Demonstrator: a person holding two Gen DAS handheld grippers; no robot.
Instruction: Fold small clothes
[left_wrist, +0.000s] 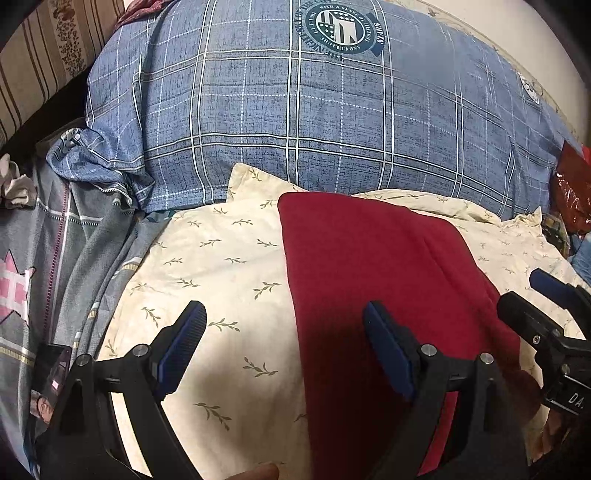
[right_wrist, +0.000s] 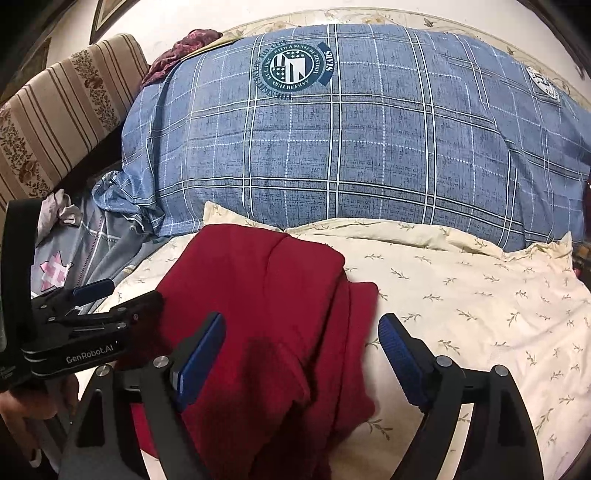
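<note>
With the red garment (right_wrist: 266, 317) lying partly folded on the cream sheet (right_wrist: 461, 295), both left tongs (left_wrist: 284, 332) and right tongs (right_wrist: 301, 343) hang released and empty above it, so the next fold probably needs a fresh grip on an edge.

Warm, fairly bright indoor light; soft shadows darken the folded crimson knit garment (right_wrist: 266, 332) toward 6 o'clock; fisheye bending and black vignetting at the corners.

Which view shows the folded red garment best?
The right wrist view: the red garment shows its folded layers and right edge between the open jaws. The left wrist view shows only a flat slab, partly shadowed and hidden behind a finger.
</note>
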